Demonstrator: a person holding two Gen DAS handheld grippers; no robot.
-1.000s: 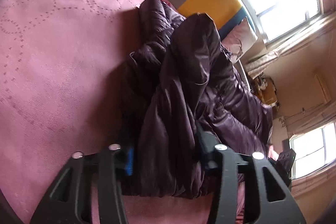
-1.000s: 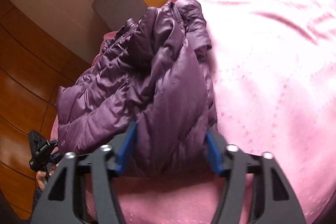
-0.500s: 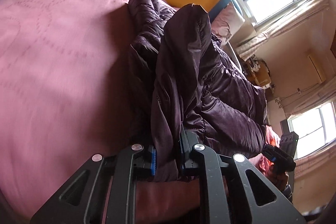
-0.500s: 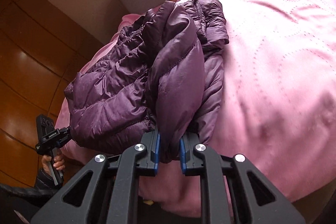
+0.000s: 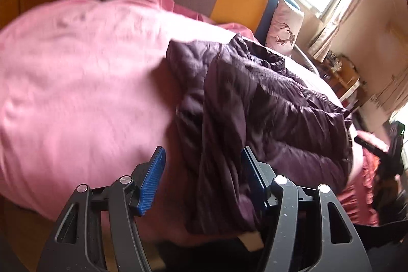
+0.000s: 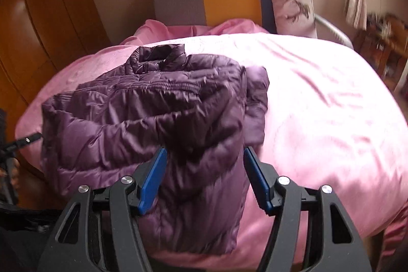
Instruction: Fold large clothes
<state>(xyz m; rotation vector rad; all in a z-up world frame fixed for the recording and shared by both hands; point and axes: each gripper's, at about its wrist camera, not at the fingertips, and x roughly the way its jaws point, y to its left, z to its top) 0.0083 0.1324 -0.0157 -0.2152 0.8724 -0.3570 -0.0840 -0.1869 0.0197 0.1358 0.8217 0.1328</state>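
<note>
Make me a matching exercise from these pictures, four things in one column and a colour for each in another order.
Things:
1. puffer jacket
2. bedspread
3. claw pads
4. deer-print pillow

Colours:
A. pink
B. blue
C. white
D. dark purple

Pairs: 1-D, 2-A, 3-B, 4-C

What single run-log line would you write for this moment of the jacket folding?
stage: fold released | left tongs: opening, off jacket | right tongs: opening, off jacket | purple jacket: folded, lying on pink bedspread

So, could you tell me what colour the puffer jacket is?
Dark purple puffer jacket, clearest in the right wrist view.
</note>
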